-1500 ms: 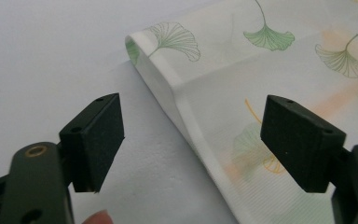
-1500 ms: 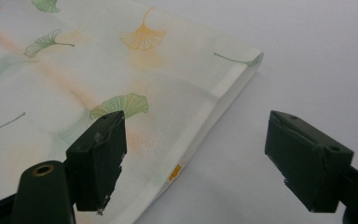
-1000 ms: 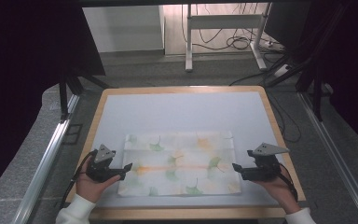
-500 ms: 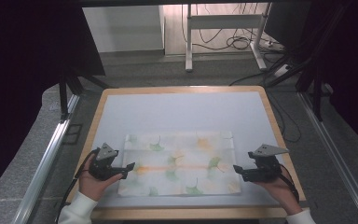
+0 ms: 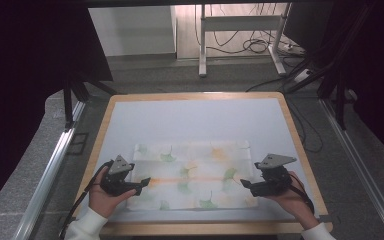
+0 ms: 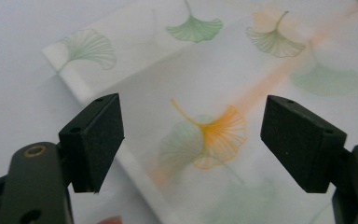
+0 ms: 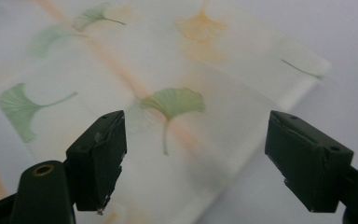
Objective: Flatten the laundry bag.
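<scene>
ginkgo-print cloth (image 5: pixel 192 175) lies flat between both grippers (folded). left gripper (image 5: pixel 141 184) at its left edge, jaws wide, empty. right gripper (image 5: pixel 245 184) at its right edge, same.

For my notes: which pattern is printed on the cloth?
White cloth with green and orange ginkgo leaves and an orange stripe, clearest in the left gripper view.

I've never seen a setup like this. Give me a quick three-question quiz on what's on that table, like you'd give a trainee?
1. True or false: the left gripper is clamped shut on the cloth.
2. What motif is printed on the cloth?
3. Where is the right gripper? A) at the cloth's right end B) at the table's far edge C) off the table

Key
1. False: its jaws stand wide open above the cloth's left end.
2. Fan-shaped leaves in green and orange, with an orange stripe.
3. A, jaws open.
</scene>
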